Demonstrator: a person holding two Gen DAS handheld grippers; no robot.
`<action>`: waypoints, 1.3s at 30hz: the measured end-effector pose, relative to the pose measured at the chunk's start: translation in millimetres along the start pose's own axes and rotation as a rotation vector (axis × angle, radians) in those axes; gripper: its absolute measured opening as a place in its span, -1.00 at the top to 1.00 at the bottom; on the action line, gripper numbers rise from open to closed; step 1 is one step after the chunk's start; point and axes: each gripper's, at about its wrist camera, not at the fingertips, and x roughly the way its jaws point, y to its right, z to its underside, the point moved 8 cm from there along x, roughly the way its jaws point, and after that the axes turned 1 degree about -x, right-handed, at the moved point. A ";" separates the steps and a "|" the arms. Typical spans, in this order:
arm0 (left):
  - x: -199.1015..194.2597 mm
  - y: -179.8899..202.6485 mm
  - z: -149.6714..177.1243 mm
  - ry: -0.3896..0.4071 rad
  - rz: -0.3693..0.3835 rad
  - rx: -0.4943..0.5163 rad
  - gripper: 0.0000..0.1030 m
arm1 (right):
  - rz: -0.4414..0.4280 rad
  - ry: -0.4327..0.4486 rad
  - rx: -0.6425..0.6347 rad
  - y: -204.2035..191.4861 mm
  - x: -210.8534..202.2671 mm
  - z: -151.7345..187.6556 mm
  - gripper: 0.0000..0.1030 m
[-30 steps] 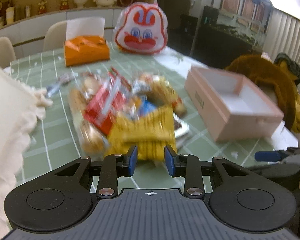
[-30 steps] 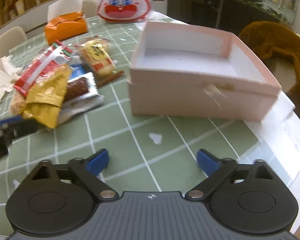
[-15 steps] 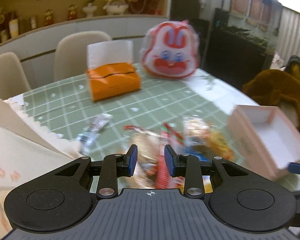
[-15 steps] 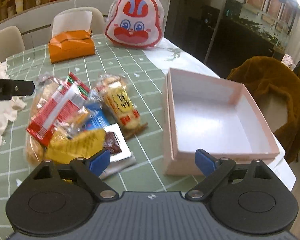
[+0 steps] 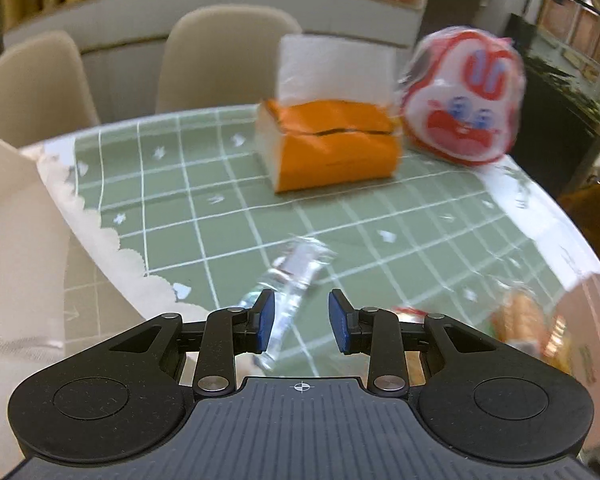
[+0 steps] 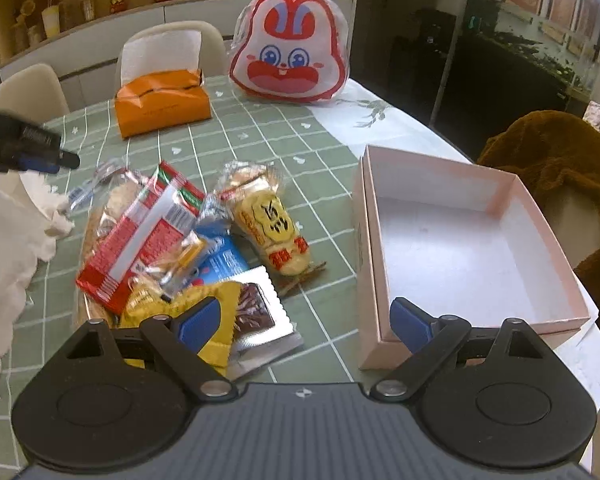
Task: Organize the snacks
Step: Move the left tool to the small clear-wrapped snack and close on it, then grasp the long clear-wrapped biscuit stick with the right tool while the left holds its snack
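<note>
Two hand-held grippers are seen over a table (image 6: pixel 332 160) covered in a green checked cloth. The left gripper (image 5: pixel 301 317) has its blue pads drawn narrow with a small gap between them, and nothing is pinched there. Just ahead of and below its tips, a small clear-wrapped snack (image 5: pixel 290 280) lies alone on the cloth; the view is blurred, so it cannot be told whether the left pad touches the wrapper.

The right gripper (image 6: pixel 306 322) is held wide and empty. Below and to the left of its tips a heap of snacks (image 6: pixel 172 240) is piled: a red packet, a yellow packet, a blue one, a foil-edged chocolate bar and a bag of rice crackers. Below and to the right of its tips an open pink box (image 6: pixel 460 240) stands empty, just beside the heap.

Farther ahead of both tools an orange tissue box (image 6: pixel 162 106) and a rabbit-faced bag (image 6: pixel 290 48) are seen, well apart from the snacks.

The sorting is judged barely begun, since no snack is in the box. The stray wrapper seems to be the left gripper's target. For that pick, the jaws would need to be widened, lowered astride the wrapper and closed before it is carried to the box at the right.
</note>
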 end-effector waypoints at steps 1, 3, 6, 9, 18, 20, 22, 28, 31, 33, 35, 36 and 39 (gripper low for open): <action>7.3 -2.9 -1.0 -0.009 -0.010 0.005 0.33 | 0.004 0.007 -0.019 -1.1 -0.5 1.5 -0.79; 23.1 -3.4 -1.2 -0.018 -0.023 0.039 0.33 | 0.006 0.008 -0.058 -3.7 -1.3 4.7 -0.79; 39.9 0.6 -0.8 -0.030 -0.053 0.107 0.32 | 0.000 0.005 -0.084 -4.7 -2.9 6.7 -0.79; 47.9 1.0 -4.2 -0.019 -0.082 0.149 0.32 | -0.017 -0.003 -0.085 -3.9 -4.7 6.4 -0.79; 62.0 7.9 -9.3 -0.003 -0.024 0.161 0.21 | -0.031 -0.001 -0.127 -4.2 -6.8 3.9 -0.79; 65.1 7.6 -10.3 -0.006 -0.016 0.158 0.10 | -0.029 0.000 -0.127 -2.6 -5.3 2.4 -0.79; 67.9 6.6 -11.6 -0.011 -0.010 0.155 0.06 | -0.022 -0.002 -0.119 -0.3 -3.6 1.7 -0.79; 72.3 -4.4 -14.1 -0.019 -0.011 0.117 -0.07 | -0.016 -0.004 -0.100 4.9 -4.4 3.2 -0.79; 69.4 -1.9 -7.5 -0.068 -0.004 0.098 0.10 | -0.011 -0.004 -0.084 7.8 -6.6 4.3 -0.79; 62.7 8.2 0.6 -0.090 0.014 0.105 0.15 | -0.008 -0.002 -0.071 10.1 -9.1 5.5 -0.79; 54.4 20.1 11.1 -0.114 0.064 0.082 0.15 | -0.005 0.002 -0.064 11.7 -11.8 7.3 -0.79; 49.4 25.3 17.3 -0.122 0.082 0.071 0.15 | -0.003 0.003 -0.062 12.3 -13.2 8.6 -0.79; 33.1 38.6 38.1 -0.127 0.111 0.054 0.16 | -0.003 0.005 -0.060 13.9 -16.7 13.7 -0.79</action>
